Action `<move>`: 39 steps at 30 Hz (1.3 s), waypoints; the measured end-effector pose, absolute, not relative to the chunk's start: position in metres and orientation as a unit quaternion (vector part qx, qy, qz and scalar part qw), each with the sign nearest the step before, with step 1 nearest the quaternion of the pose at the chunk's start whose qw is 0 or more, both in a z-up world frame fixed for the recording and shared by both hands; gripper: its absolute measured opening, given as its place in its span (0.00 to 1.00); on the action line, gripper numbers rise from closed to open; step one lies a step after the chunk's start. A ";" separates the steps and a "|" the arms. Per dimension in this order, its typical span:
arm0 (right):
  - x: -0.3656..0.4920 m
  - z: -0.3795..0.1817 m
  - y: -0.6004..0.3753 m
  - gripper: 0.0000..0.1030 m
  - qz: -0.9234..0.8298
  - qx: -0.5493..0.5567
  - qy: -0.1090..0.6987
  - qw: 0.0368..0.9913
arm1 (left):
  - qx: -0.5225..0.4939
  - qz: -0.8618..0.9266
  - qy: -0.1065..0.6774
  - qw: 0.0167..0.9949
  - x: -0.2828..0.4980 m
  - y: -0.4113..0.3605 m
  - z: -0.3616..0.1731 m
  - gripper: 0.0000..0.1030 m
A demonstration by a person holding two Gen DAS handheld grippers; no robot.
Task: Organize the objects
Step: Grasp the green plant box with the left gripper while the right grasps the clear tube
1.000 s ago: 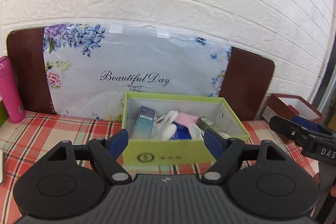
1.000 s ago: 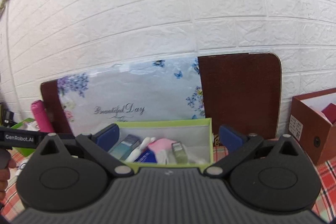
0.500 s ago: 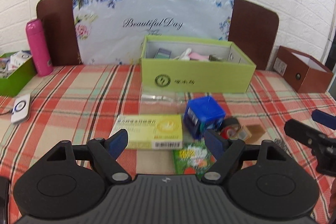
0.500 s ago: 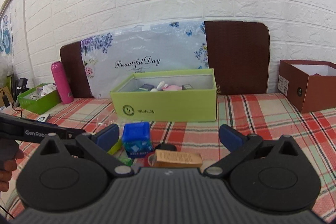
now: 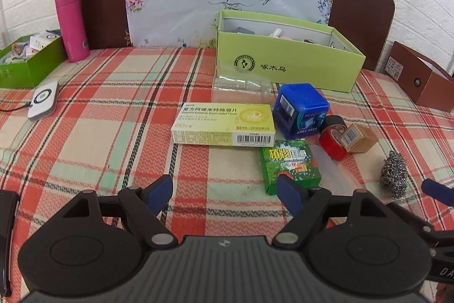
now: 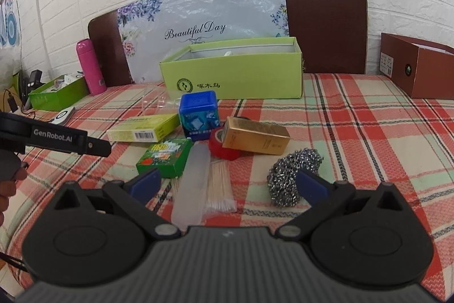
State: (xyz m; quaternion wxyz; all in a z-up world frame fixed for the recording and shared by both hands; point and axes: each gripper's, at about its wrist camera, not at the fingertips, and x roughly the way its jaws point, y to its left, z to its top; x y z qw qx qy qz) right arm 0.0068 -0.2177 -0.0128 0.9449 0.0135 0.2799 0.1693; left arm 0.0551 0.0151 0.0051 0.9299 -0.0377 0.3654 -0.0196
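Observation:
A light green open box [image 5: 289, 58] [image 6: 235, 73] with small items inside stands at the back of the plaid table. In front lie a yellow medicine box [image 5: 224, 128] [image 6: 144, 129], a blue cube box [image 5: 300, 110] [image 6: 200, 115], a green packet [image 5: 289, 165] [image 6: 166, 156], red tape [image 5: 332, 142] [image 6: 224, 146], a gold box [image 5: 359, 137] [image 6: 255, 135], a steel scourer [image 5: 394, 171] [image 6: 289, 176], a clear cup [image 5: 241, 88] and a translucent case on cotton swabs [image 6: 195, 175]. My left gripper [image 5: 225, 193] is open, just before the green packet. My right gripper [image 6: 227, 185] is open over the swabs, its right finger by the scourer.
A pink bottle [image 5: 71, 24] [image 6: 90, 66] and a dark green box of items [image 5: 28, 61] [image 6: 56, 93] stand at the left. A white device [image 5: 42, 101] lies near them. A brown box [image 5: 422, 81] [image 6: 417, 67] stands at the right. A floral board leans on the wall.
Both grippers have pulled back from the green box and tilted down toward the table, so the loose objects in front of it have come into view. Both stay open.

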 end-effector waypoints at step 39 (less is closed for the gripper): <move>-0.025 -0.031 -0.188 0.33 0.265 -0.065 0.349 0.897 | -0.002 -0.137 0.421 0.897 0.037 0.017 -0.029 0.70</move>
